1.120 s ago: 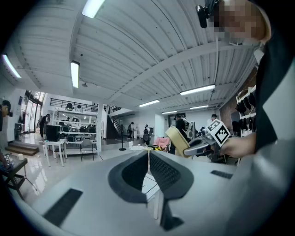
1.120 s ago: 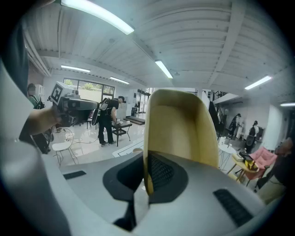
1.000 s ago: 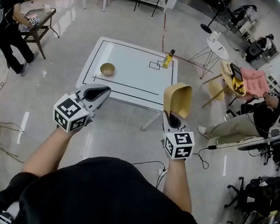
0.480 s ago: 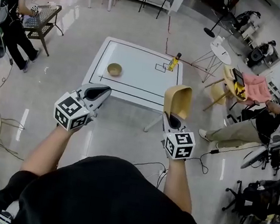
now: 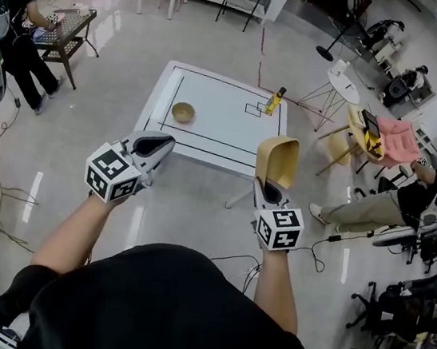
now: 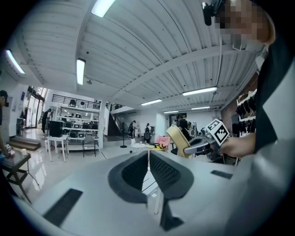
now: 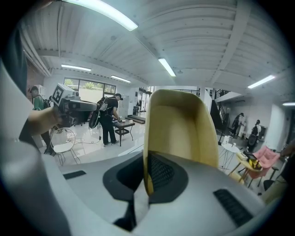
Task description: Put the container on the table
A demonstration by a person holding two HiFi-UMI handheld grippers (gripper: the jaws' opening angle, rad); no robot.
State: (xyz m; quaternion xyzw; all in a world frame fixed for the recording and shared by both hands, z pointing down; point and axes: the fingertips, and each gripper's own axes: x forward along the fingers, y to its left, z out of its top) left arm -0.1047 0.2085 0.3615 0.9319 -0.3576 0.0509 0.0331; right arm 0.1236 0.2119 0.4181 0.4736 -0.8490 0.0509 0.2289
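Observation:
A tan, open-topped container (image 5: 277, 160) stands upright in my right gripper (image 5: 269, 186), which is shut on its near wall. In the right gripper view the container (image 7: 182, 124) fills the middle, its wall pinched between the pads. My left gripper (image 5: 158, 143) is held out at the left, shut with nothing in it; the left gripper view shows its jaws (image 6: 148, 166) together. Both grippers hang over the floor, short of the white table (image 5: 218, 121) with black lines on its top.
A small wooden bowl (image 5: 183, 112) and a yellow bottle (image 5: 275, 101) stand on the table. A person (image 5: 17, 28) stands at a dark side table at the far left. At the right sit a person (image 5: 409, 196), chairs and a small round table (image 5: 344, 73). Cables lie on the floor.
Both grippers have kept their pose and the container stays held. The table has drifted slightly right in the head view as the person moves across the floor.

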